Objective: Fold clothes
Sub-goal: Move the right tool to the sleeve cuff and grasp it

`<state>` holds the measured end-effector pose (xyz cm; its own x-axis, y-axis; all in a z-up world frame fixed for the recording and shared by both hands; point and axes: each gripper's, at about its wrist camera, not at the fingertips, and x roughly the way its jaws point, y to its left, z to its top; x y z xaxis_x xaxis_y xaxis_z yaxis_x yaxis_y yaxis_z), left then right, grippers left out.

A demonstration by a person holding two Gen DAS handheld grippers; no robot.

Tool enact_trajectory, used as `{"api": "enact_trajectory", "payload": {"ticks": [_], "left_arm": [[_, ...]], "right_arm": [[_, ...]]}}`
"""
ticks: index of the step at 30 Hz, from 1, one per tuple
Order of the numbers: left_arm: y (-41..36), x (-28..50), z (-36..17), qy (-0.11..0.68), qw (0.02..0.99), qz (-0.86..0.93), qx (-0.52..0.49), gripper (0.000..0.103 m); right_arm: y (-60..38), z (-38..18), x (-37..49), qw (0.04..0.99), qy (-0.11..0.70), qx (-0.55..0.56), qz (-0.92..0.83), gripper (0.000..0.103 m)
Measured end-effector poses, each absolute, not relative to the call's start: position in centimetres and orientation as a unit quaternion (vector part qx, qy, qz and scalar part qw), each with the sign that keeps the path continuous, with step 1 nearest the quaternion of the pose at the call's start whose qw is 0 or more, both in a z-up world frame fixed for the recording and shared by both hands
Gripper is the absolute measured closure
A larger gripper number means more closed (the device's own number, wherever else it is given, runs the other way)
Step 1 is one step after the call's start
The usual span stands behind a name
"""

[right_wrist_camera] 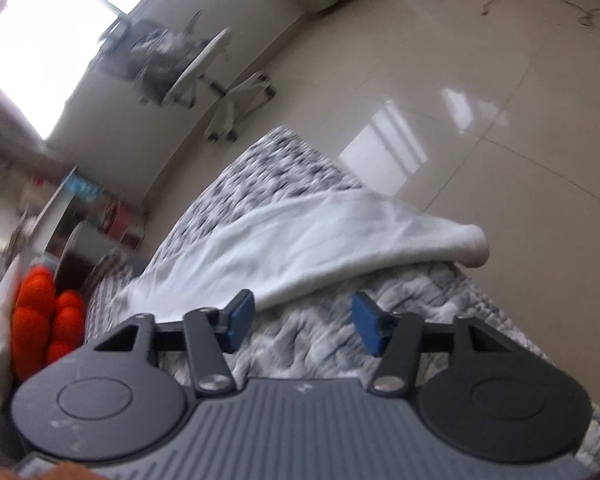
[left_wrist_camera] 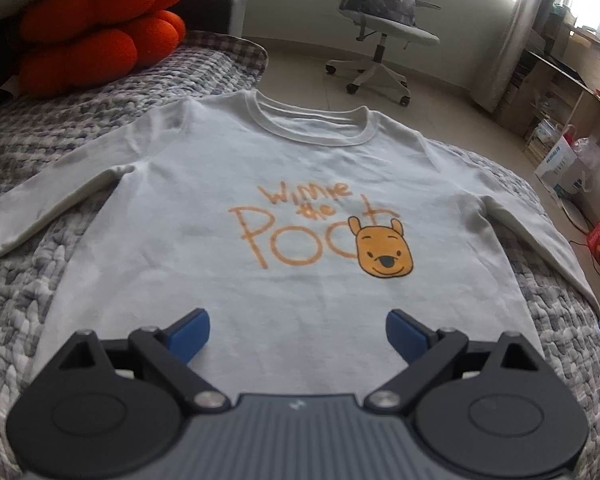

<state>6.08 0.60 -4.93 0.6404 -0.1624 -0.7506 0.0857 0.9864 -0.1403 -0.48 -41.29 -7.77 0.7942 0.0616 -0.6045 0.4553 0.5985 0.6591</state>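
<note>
Lying flat and front-up on the grey quilted bed [left_wrist_camera: 32, 280], the white long-sleeved Pooh-print sweatshirt [left_wrist_camera: 260, 184] stretches away from the spread, empty left tongs [left_wrist_camera: 298, 334], hem nearest, collar farthest. The right tongs [right_wrist_camera: 302, 322], likewise spread and empty, hover just short of its white sleeve [right_wrist_camera: 320, 240], which runs crosswise toward the bed's edge.

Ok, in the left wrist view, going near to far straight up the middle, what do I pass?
Left gripper, open above the hem → white sweatshirt → orange Pooh print → ribbed collar → tiled floor → office chair.

One white sweatshirt [left_wrist_camera: 300, 184], one office chair [left_wrist_camera: 380, 32], perhaps two orange cushions [left_wrist_camera: 96, 28].
</note>
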Motion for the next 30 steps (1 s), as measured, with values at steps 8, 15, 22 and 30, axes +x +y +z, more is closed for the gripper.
{"api": "enact_trajectory", "payload": {"ticks": [8,15,22,30], "left_arm": [[0.2,5.9,-5.2,0.416,0.906,-0.067,-0.038,0.007],[0.5,5.9,-5.2,0.413,0.908,-0.059,-0.041,0.007],[1.1,6.1,-5.2,0.408,0.910,-0.050,-0.046,0.007],[1.5,6.2,-5.1,0.405,0.912,-0.045,-0.051,0.007]], "right_arm": [[-42.5,-9.2,-0.7,0.822,0.241,0.489,-0.162,0.052],[-43.2,-9.8,-0.5,0.815,0.204,0.502,-0.207,0.066],[-42.4,-8.4,-0.7,0.838,0.156,0.470,-0.227,0.096],[-40.5,-3.4,0.6,0.882,0.099,0.418,-0.192,0.100]]}}
